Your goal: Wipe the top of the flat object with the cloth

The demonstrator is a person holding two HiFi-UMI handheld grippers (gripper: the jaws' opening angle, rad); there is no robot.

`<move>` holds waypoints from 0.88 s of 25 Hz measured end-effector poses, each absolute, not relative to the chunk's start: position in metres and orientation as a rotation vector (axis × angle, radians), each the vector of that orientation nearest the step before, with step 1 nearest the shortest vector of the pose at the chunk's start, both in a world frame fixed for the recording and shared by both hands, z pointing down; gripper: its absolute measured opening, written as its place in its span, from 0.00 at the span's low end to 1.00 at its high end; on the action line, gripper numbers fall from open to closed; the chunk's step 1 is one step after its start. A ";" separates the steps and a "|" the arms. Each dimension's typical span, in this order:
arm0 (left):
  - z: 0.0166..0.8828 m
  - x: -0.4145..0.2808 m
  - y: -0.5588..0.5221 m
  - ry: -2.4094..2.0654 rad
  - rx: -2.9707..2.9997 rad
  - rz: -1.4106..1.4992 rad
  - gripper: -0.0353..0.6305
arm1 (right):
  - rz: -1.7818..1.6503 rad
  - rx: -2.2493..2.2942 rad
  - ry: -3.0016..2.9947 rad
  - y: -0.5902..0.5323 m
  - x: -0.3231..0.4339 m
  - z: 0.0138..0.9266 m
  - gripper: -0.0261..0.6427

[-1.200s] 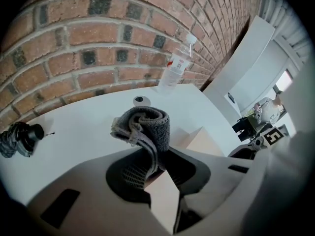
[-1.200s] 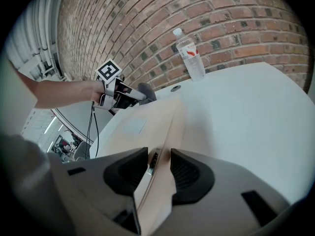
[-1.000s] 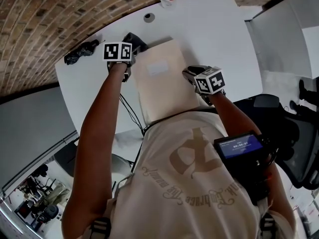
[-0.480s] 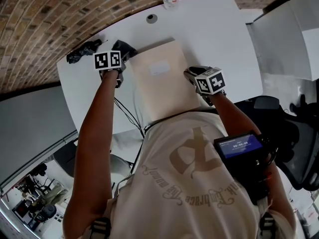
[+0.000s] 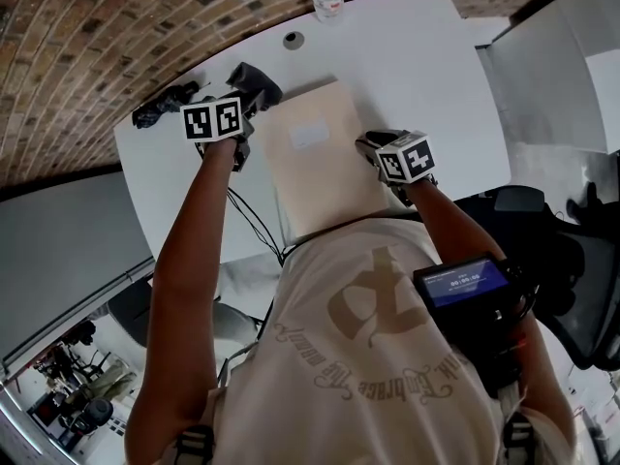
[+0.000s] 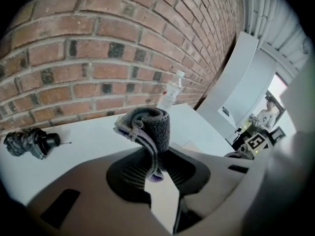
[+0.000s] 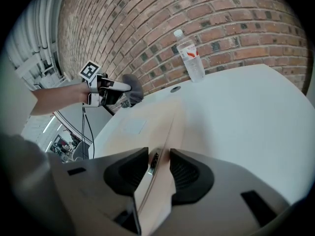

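Now, cloth (image 6: 147, 126) in left gripper (image 6: 155, 175).

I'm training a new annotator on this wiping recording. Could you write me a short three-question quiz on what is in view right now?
1. True or false: the cloth lies spread on the flat object.
2. What stands between the right gripper's fingers? A) the cloth B) the flat object's edge C) nothing
3. What clear thing stands by the brick wall?
Key: 1 false: the left gripper pinches it bunched, beside the object. 2 B. 3 a water bottle.
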State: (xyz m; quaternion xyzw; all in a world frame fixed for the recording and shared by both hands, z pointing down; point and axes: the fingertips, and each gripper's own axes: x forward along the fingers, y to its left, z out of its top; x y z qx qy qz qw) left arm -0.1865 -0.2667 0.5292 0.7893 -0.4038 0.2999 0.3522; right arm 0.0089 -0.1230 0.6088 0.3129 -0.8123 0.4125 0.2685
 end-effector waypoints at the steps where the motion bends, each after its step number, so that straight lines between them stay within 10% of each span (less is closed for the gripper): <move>1: 0.528 -0.173 -0.265 -1.011 2.050 0.762 0.20 | 1.112 0.842 -2.191 -0.123 0.009 0.609 0.26; 12: 0.540 -0.020 -0.240 -0.616 2.088 0.734 0.20 | 1.115 0.834 -2.198 -0.125 0.006 0.608 0.26; 22: 0.571 -0.021 -0.248 -0.701 2.027 0.888 0.20 | 1.091 0.815 -2.200 -0.126 0.001 0.607 0.27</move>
